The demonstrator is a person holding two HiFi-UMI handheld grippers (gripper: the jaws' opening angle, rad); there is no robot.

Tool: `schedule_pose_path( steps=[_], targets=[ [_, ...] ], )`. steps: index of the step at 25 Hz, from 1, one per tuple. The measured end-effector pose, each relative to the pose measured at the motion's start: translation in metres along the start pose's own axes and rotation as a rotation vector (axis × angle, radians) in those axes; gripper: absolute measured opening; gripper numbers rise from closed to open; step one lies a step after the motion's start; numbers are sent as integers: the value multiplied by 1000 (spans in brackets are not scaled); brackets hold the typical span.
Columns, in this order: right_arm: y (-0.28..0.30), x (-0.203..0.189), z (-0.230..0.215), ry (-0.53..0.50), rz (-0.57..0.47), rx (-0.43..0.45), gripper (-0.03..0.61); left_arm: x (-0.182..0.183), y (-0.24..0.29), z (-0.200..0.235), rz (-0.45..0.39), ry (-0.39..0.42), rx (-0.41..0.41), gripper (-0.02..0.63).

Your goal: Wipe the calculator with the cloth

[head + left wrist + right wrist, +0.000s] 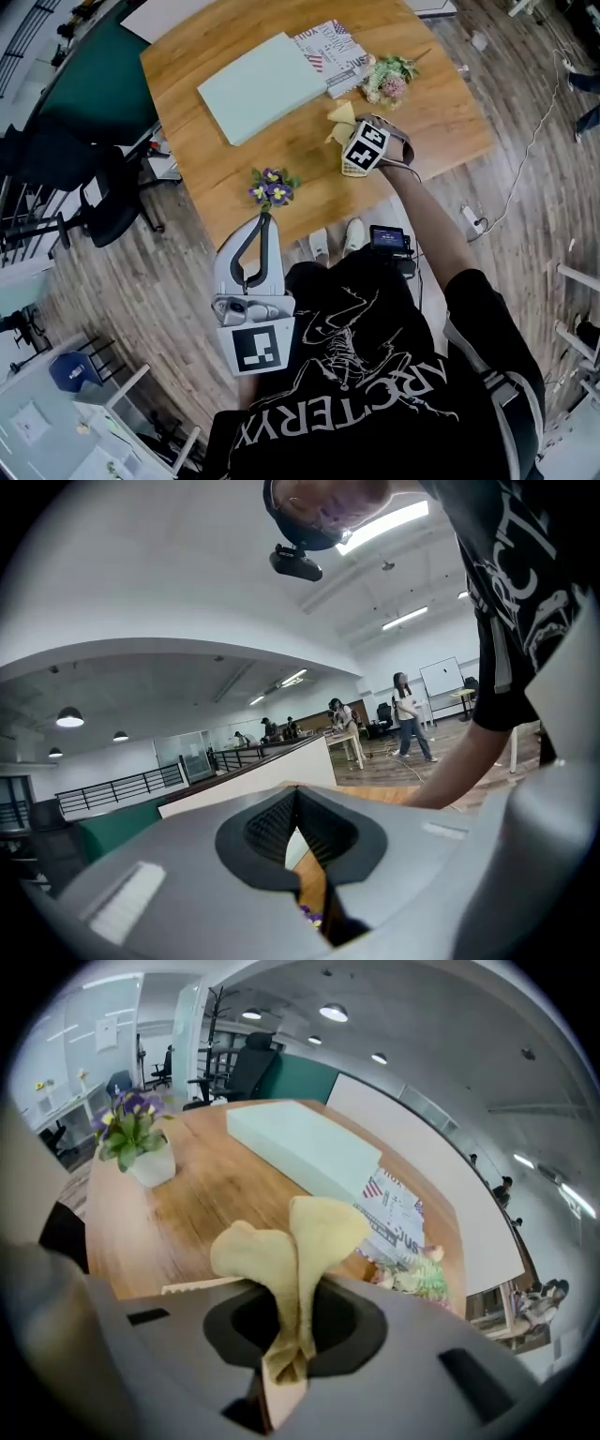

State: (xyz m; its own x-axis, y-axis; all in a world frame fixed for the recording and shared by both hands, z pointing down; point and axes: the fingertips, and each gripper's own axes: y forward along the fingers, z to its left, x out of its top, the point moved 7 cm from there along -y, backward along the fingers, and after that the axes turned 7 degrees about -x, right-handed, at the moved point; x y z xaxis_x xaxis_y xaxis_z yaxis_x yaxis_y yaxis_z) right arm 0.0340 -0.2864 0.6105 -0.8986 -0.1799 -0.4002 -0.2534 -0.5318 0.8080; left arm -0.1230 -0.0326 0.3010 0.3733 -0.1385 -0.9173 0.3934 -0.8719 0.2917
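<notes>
We see the right hand-held gripper (352, 131) clenched on the one yellow cloth (300, 1241), which is pinched at its fold so two loose lobes stand free to rub with. It hangs low over the wooden surface (441, 103), likely ready to wipe. A pale edge (199, 1286) just under the cloth may be the calculator; we cannot tell. The left hand-held gripper (265, 220) is closed on nothing, drawn back near the body, probably to stay clear. We count two grippers, one pale green box (262, 86), one printed paper (336, 52) and two flower bunches: purple (272, 190) and pink (389, 80)
</notes>
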Motion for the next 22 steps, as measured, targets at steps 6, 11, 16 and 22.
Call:
schedule_pose_path(
  steps=[6, 11, 16, 22],
  targets=[
    [32, -2, 20, -117, 76, 30, 57, -11, -16, 12, 51, -14, 73, 11],
    [27, -2, 23, -106, 65, 52, 57, -13, -15, 14, 43, -40, 86, 9],
    [14, -11, 45, -124, 62, 87, 57, -11, -10, 12, 26, -38, 59, 11],
    [-5, -22, 77, -111, 56, 102, 57, -10, -4, 10, -8, -55, 33, 9]
  ],
)
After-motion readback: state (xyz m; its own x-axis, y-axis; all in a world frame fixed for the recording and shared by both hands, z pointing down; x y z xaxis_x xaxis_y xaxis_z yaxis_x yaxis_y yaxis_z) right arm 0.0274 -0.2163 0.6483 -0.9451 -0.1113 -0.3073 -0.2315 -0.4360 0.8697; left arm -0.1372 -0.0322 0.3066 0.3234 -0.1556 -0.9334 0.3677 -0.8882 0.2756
